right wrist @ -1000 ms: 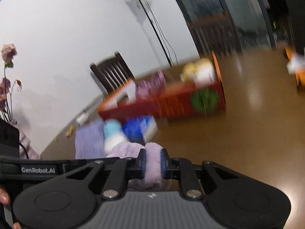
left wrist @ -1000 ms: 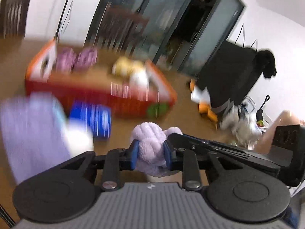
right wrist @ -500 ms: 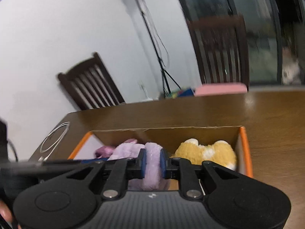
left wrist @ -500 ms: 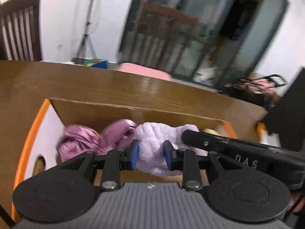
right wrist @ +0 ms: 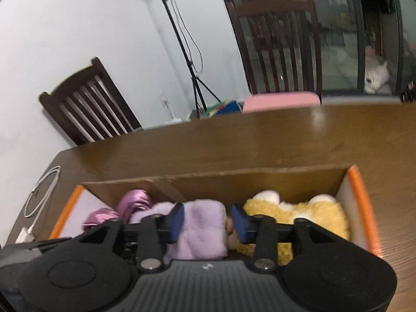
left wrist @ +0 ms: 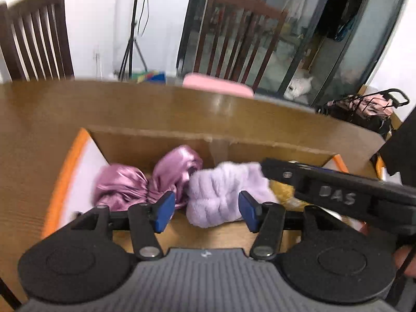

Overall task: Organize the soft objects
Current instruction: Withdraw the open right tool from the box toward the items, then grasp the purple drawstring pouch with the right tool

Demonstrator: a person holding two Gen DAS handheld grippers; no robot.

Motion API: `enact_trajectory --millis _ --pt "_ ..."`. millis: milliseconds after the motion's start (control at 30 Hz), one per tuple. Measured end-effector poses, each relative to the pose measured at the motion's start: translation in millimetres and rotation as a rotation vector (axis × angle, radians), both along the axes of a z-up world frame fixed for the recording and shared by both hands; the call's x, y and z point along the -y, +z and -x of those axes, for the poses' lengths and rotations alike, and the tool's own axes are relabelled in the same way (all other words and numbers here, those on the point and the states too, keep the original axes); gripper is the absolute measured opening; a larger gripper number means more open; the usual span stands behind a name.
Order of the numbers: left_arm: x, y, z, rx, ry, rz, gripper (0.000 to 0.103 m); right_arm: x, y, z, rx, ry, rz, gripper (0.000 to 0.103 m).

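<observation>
One embossed "DAS" mark on right hand-held gripper [left wrist: 335,195].

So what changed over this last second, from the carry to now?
Both claws carried the fluffy lilac cloth from over the table to above the cardboard box. The left claw and right claw are now opening; their pads have come off it, and it sits loose between them. The satin pink item and yellow plush stayed in the box.
</observation>
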State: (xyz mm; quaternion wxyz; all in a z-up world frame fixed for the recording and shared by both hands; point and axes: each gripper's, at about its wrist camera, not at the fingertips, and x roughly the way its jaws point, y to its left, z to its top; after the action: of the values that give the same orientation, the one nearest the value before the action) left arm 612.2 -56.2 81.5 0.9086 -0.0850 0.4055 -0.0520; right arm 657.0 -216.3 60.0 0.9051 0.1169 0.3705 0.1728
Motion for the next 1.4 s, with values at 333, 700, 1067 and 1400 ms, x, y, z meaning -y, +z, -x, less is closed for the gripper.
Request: enact_trajectory --millis 333,700,1067,1400 --pt "-44.0 112.9 146.8 0.282 -0.08 -0.116 0.077 58.7 116.2 129.8 0.225 0.038 0.092 0.067" --pt "-47.0 118.7 292.1 0.496 -0.092 -0.164 0.101 61.6 136.9 266.2 0.409 0.048 0.09 0.083" --pt "-92.3 -12.3 420.2 0.413 -0.03 -0.072 0.103 43.3 3.6 426.3 0.348 0.064 -0.027 0.09" --pt "-119.3 -20.0 330.3 0.415 -0.037 0.067 0.101 -17.7 -41.1 391.6 0.22 0.13 -0.101 0.088"
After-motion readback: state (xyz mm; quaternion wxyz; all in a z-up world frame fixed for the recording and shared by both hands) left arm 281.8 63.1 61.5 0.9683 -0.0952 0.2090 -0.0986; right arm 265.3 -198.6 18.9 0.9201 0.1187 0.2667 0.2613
